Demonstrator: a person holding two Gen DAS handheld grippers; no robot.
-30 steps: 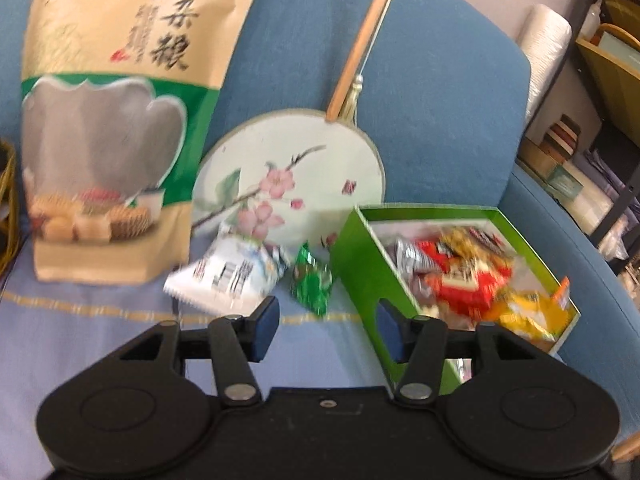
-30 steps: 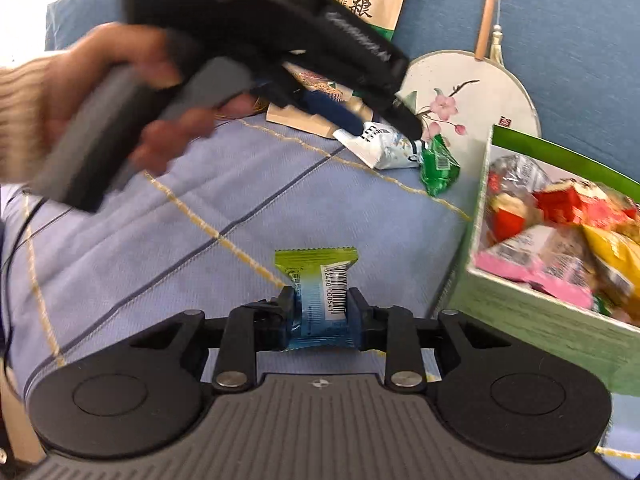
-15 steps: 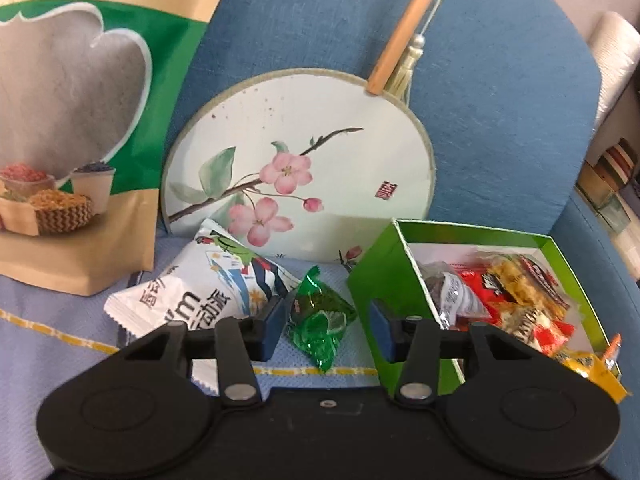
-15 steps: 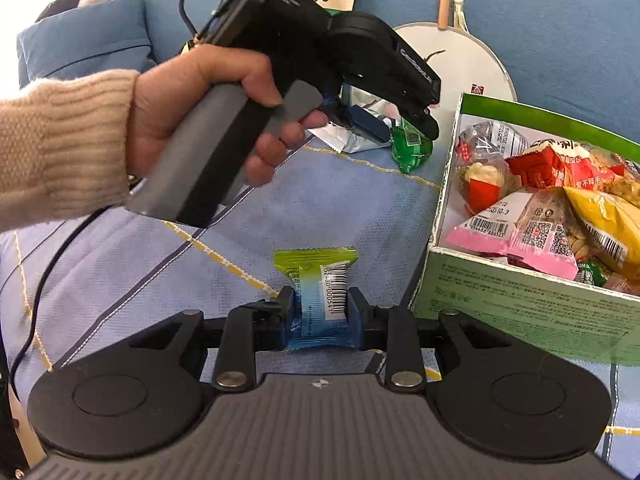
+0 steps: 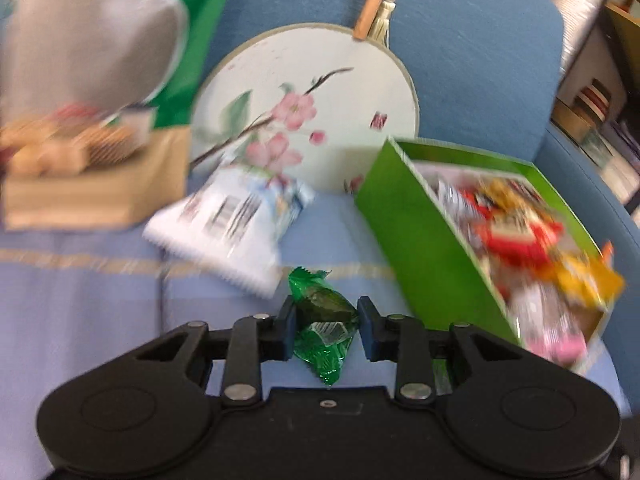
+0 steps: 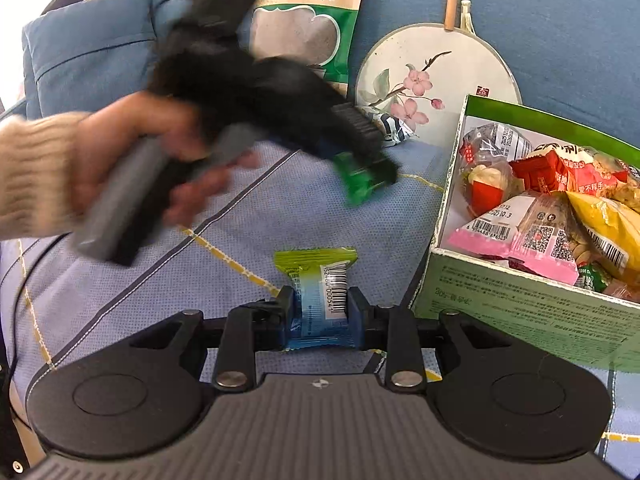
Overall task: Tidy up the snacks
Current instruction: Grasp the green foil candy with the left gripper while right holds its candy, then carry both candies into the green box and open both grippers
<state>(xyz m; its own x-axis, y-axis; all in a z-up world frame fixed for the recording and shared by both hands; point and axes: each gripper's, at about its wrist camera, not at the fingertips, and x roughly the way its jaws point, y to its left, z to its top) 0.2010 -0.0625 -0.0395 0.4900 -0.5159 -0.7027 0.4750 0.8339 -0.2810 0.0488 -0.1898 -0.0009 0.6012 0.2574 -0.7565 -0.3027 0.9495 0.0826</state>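
My left gripper (image 5: pixel 326 322) is shut on a green candy (image 5: pixel 323 332) and holds it above the blue cloth, left of the green snack box (image 5: pixel 416 248). It also shows in the right wrist view (image 6: pixel 368 164), blurred, with the green candy (image 6: pixel 360 178) in it. My right gripper (image 6: pixel 320 314) is shut on a green-and-blue wrapped snack (image 6: pixel 320 292), just left of the green snack box (image 6: pixel 532 308), which holds several packets. A white snack packet (image 5: pixel 228 224) lies on the cloth by the fan.
A large grain bag (image 5: pixel 100 80) and a round painted fan (image 5: pixel 308 108) lean on the blue sofa back. A blue cushion (image 6: pixel 88 44) lies at the left. Shelves (image 5: pixel 600 100) stand at the right.
My left gripper closed on the green candy and pulled it back off the cloth, away from the white packet. My right gripper kept its snack and barely moved.
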